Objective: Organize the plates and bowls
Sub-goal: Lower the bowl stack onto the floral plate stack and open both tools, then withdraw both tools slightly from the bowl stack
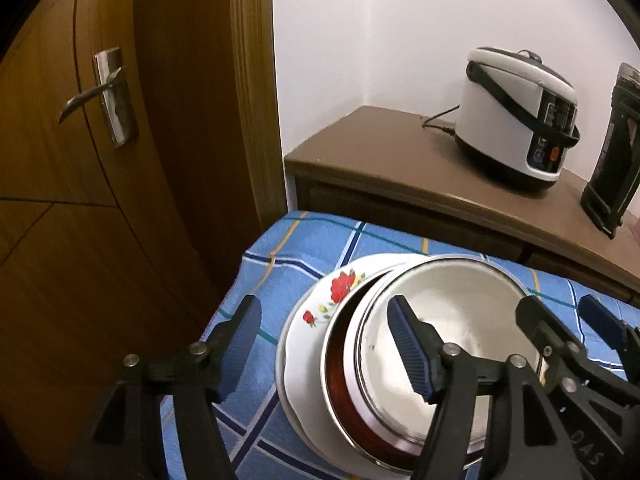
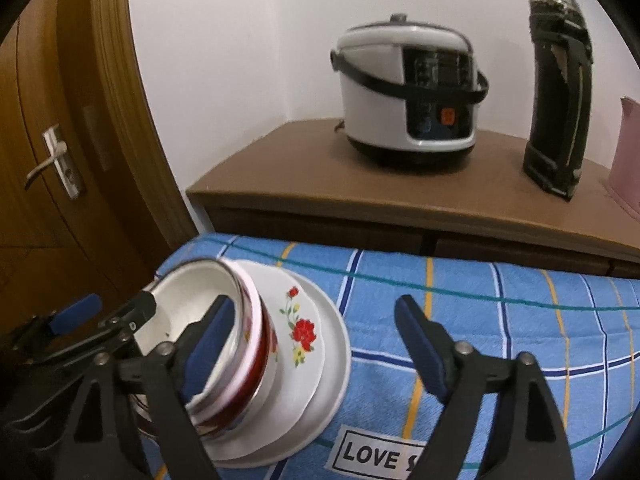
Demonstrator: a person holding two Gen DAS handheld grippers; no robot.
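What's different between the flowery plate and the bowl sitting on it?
The floral plate is flat and shallow, with red flowers painted on its white face; the bowl is deep, plain white inside, with red bands round its outside. The plate is wider, so its rim shows past the bowl. The plate lies flat on another white plate; the bowl looks tilted. Both are round and mostly white, stacked on the blue checked cloth.

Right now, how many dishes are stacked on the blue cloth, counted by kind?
Plates: 2, a flowered plate on a plain white plate.
Bowls: 2, a white bowl nested in a red-banded bowl, both tilted on the plates.
Total: 4 dishes.
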